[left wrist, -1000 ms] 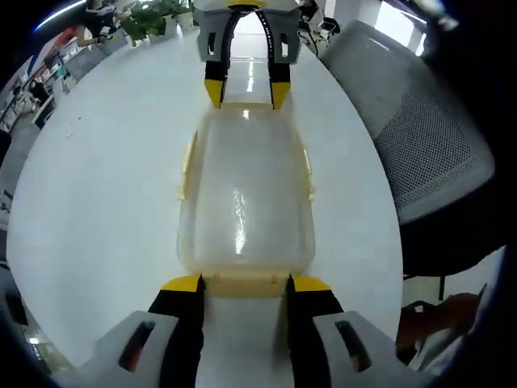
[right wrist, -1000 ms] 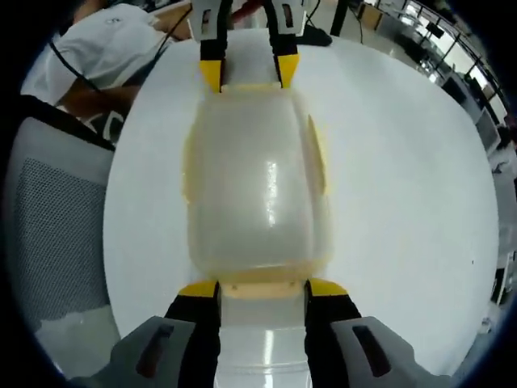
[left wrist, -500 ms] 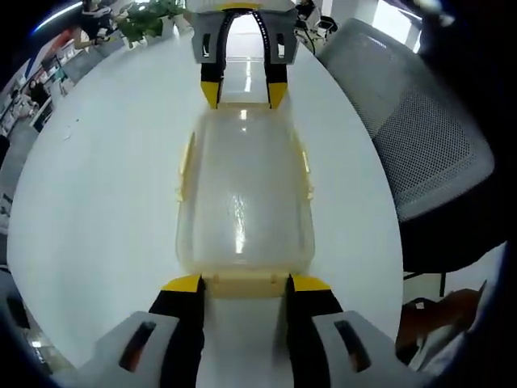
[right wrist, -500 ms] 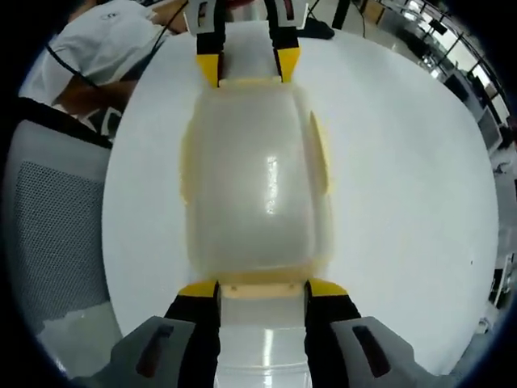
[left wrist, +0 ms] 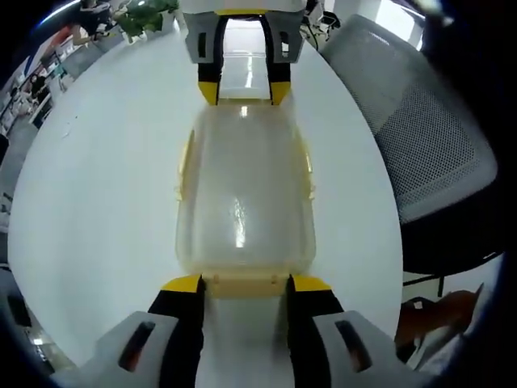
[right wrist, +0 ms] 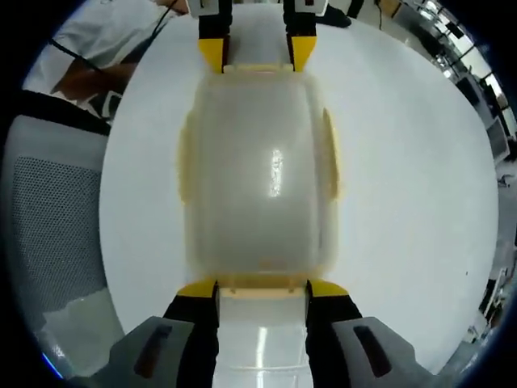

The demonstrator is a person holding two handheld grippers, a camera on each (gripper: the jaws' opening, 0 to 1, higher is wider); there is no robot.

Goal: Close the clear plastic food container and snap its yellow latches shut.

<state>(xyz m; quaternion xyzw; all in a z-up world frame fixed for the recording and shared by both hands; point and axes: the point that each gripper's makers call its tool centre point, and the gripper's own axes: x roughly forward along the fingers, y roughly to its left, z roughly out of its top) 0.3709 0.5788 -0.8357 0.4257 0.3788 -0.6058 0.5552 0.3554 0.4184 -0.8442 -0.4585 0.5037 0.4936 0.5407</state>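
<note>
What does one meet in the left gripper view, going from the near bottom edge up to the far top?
Left claw with black-and-yellow tips → yellow end latch → clear plastic food container on the round white table → the right claw at the container's far end → green potted plant.

The clear plastic food container [right wrist: 257,174] with yellow latches is now seen squarer and blurred in the right gripper view; the left gripper [right wrist: 257,55] opposite sits slightly higher there.
</note>
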